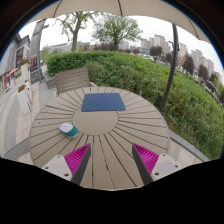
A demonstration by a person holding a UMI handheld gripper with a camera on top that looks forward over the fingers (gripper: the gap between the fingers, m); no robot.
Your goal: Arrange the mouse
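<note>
A dark blue mouse mat (pixel 103 102) lies flat on the far half of a round wooden slatted table (pixel 120 130). A small white and teal object, which looks like the mouse (pixel 68 129), sits on the table to the left, just ahead of my left finger. My gripper (pixel 112 160) hovers over the near edge of the table, open and empty, with the magenta pads (pixel 77 158) wide apart and only bare slats between them.
A wooden chair (pixel 72 78) stands behind the table on the left. A dark pole (pixel 169 75) rises at the right. A green hedge (pixel 150 75) runs behind and to the right, with trees and buildings beyond. Paved ground lies to the left.
</note>
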